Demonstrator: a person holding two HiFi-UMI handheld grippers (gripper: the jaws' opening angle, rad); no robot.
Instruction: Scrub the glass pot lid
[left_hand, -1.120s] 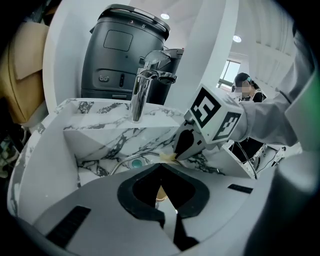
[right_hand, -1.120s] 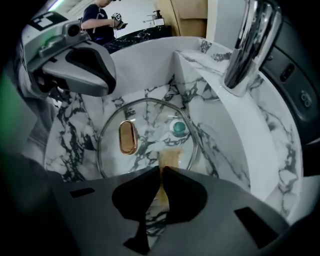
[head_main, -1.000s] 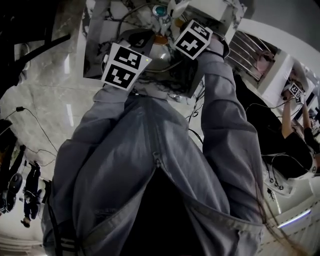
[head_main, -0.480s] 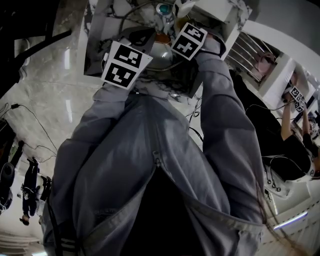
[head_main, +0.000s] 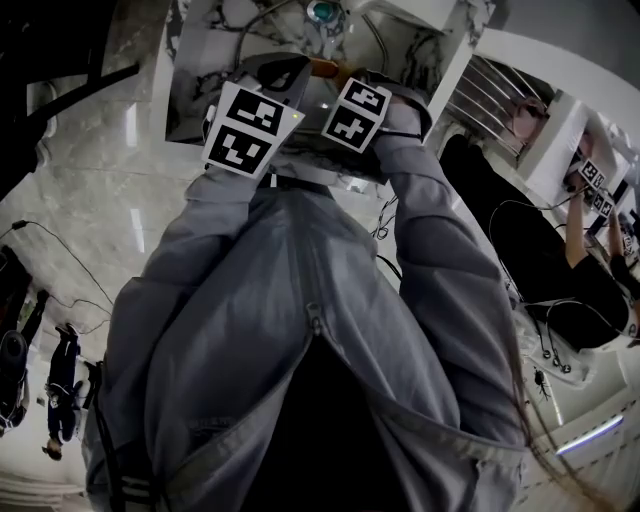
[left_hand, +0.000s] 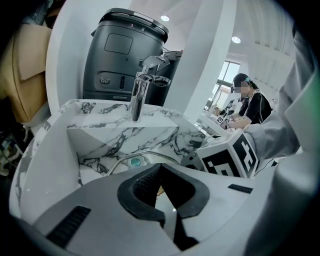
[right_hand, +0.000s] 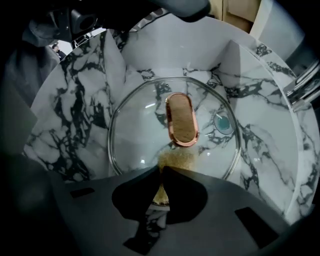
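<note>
Head view: left marker cube (head_main: 245, 128) sits at the same spot over the marble sink (head_main: 200, 70) as a second ago. The right marker cube (head_main: 355, 112) has slid toward it and slightly lower, closing the gap between the two, all within the last half second. Judgement: a scrub stroke across the glass is under way, so the task is in its working phase, not finished. Left gripper (left_hand: 160, 170): jaws pressed together at the tips, nothing clearly between them. It is aimed toward the faucet (left_hand: 140, 95), with the lid's rim arcing just beyond; contact with the lid cannot be told. Right gripper (right_hand: 161, 172): points down into the basin, jaws closed tight, pinching a tan scrub pad (right_hand: 176, 159). The pad's free end rests on the glass pot lid (right_hand: 145, 125), just beside the near end of its copper-coloured handle (right_hand: 181, 119). The lid lies flat on the sink floor, handle up, covering the teal drain (right_hand: 221, 121).
</note>
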